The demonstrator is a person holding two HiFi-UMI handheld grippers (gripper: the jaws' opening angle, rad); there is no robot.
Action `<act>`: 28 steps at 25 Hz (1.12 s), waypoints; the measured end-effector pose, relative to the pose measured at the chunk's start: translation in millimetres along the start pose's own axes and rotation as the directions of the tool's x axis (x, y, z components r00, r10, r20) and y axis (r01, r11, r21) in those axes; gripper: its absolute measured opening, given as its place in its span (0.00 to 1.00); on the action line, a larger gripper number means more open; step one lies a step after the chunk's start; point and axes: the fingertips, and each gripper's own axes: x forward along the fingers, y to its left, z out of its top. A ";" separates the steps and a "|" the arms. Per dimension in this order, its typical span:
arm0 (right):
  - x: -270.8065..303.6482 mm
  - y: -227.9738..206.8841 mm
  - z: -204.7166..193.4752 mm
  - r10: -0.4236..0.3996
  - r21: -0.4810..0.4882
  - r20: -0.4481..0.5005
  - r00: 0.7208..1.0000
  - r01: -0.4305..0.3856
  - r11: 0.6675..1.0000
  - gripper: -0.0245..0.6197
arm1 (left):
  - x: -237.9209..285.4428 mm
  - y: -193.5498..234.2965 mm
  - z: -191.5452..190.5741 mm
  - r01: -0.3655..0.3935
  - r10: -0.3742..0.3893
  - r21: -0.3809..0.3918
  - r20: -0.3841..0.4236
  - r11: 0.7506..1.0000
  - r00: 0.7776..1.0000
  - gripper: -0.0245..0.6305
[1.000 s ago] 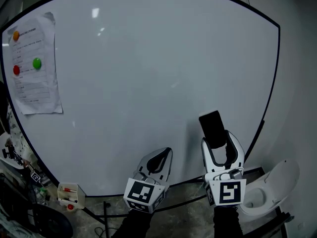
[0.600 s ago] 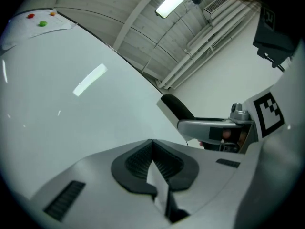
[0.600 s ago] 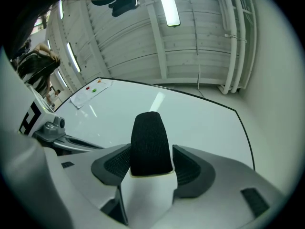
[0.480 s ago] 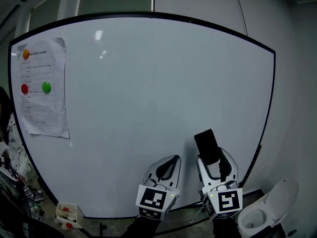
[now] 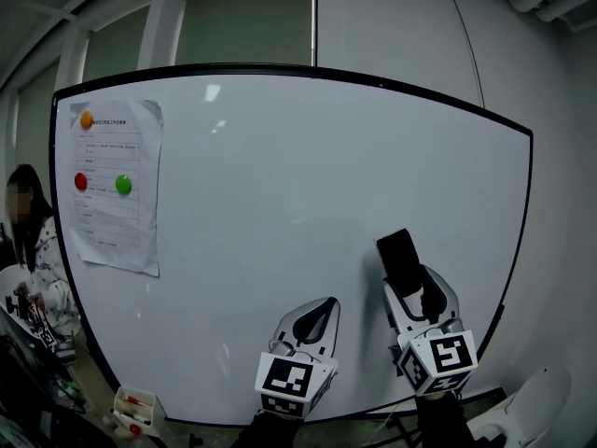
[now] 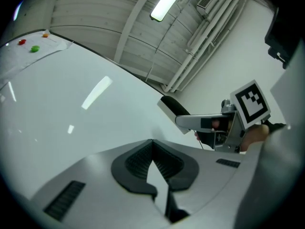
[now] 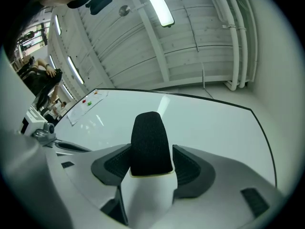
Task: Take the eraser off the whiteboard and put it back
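Right gripper view: right gripper point(image 7: 151, 157) pinches eraser point(image 7: 150, 140), left gripper point(image 6: 153, 149) closed, empty; we risk dropping it if seated tilted on whiteboard point(image 7: 209, 123).

Office or lab workroom, indoors. Wall-mounted whiteboard point(image 5: 280, 203) with a printed sheet point(image 5: 117, 203) held at its upper left corner by orange, red and green magnets point(image 5: 123, 184); marker box point(image 5: 135, 407) on the floor below its lower left corner. Ribbed ceiling with tube light point(image 7: 159, 4) and exposed pipes point(image 7: 236, 37); person point(image 5: 28, 241) seated beyond the board's left edge.
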 end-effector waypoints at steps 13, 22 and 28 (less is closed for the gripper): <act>56.5 -31.7 62.3 0.064 -0.008 0.084 0.994 -0.063 0.998 0.46 | 13.1 30.5 60.8 -0.072 0.063 0.091 0.103 0.993 0.993 0.05; 89.6 -58.3 104.3 0.063 -0.005 0.127 0.990 -0.062 0.998 0.46 | 38.8 28.9 109.4 -0.038 0.013 0.141 0.173 0.989 0.985 0.05; 112.4 -61.7 120.8 0.081 -0.017 0.133 0.988 -0.079 0.997 0.46 | 69.3 24.4 146.7 -0.005 -0.034 0.173 0.219 0.985 0.975 0.05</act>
